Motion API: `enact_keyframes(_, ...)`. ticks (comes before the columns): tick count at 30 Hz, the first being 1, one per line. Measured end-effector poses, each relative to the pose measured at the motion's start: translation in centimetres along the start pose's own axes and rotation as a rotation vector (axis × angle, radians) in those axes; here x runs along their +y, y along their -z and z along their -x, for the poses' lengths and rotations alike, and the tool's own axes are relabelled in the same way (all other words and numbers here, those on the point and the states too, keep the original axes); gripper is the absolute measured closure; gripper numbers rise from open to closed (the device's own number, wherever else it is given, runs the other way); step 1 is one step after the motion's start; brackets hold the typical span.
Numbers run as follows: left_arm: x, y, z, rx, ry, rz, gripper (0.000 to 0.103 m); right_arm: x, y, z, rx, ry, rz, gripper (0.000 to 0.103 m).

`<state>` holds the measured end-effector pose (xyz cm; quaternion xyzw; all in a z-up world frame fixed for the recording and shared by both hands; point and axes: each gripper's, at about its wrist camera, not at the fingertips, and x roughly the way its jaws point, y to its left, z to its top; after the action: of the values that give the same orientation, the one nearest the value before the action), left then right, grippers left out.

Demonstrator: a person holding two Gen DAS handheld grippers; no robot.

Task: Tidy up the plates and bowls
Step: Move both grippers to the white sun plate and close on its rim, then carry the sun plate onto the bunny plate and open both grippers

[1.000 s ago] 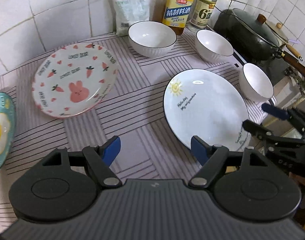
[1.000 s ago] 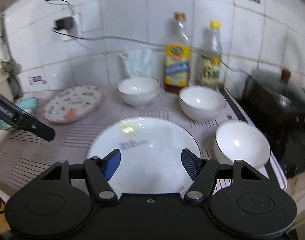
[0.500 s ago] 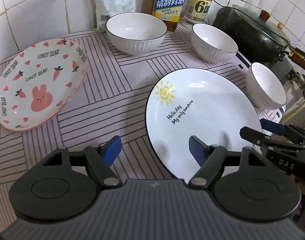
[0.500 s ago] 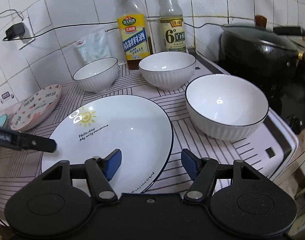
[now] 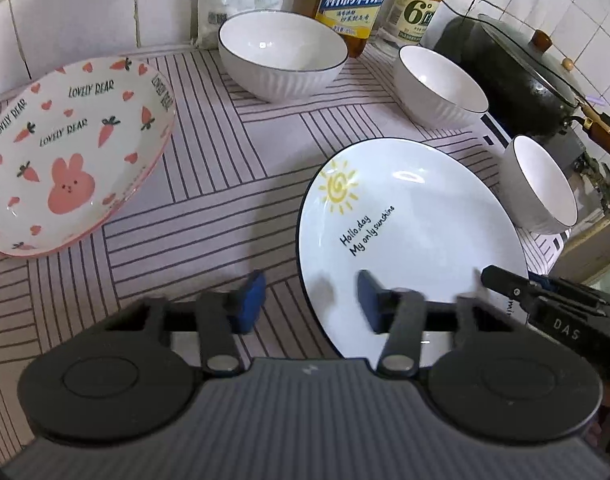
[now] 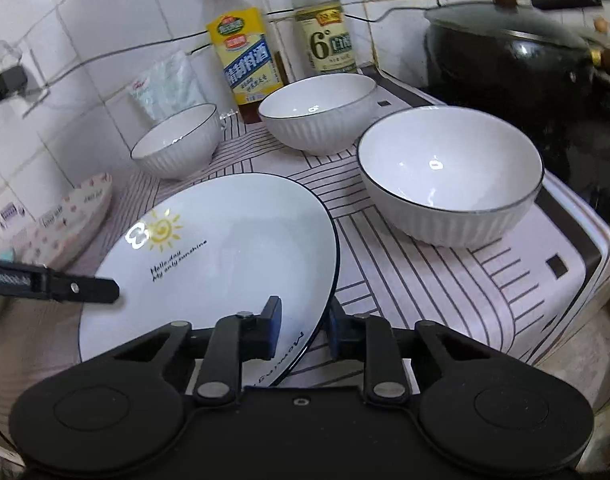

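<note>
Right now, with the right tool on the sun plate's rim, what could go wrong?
1. The right tool pinches only the near edge of the white sun-print plate, which sits tilted; such a narrow grip could let it pivot or slip.
2. The nearest white ribbed bowl sits close to the plate's right side, so a swing that way could knock it.
3. The open left tool straddles the plate's left edge; the two tools could collide.

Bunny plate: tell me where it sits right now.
The bunny plate sits at the left of the left wrist view, on the striped mat, left of the sun plate, by the tiled wall.
</note>
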<state>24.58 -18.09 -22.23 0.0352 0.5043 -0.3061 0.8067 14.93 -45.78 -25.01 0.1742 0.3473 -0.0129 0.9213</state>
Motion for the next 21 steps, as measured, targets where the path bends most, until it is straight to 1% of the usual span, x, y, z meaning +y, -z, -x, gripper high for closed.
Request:
enact_keyframes(1,0.0,-0.1,-0.1,0.011,0.0,-0.001,0.08,-0.3,0.0,0.0,0.003,-0.01,-0.017,0.078)
enact_keyframes(2,0.1,-0.1,-0.2,0.022,-0.001,-0.001,0.086,-0.5,-0.1,0.0,0.006,-0.018,-0.029,0.078)
enact_keyframes(5,0.4,0.0,-0.2,0.033,0.026,0.014,0.092,-0.5,-0.1,0.0,0.01,-0.024,-0.03,0.078)
enact_keyframes(8,0.4,-0.1,-0.4,0.044,0.03,0.028,0.092,-0.6,-0.1,-0.1,0.01,-0.038,-0.034,0.078)
enact_keyframes(12,0.2,-0.6,-1.1,0.095,0.03,0.062,0.09,-0.5,0.2,-0.1,-0.006,-0.037,-0.027,0.077)
enact_keyframes(14,0.2,-0.7,-1.7,0.124,0.049,0.083,0.084,-0.1,0.6,-0.1,-0.031,-0.024,-0.015,0.075)
enact_keyframes(17,0.2,-0.6,-1.9,0.126,0.053,0.092,0.084,0.1,1.0,-0.1,-0.057,-0.018,0.003,0.073)
enact_keyframes(21,0.0,-0.3,-1.8,0.112,0.048,0.105,0.085,0.1,0.4,-0.1,-0.037,-0.015,0.008,0.075)
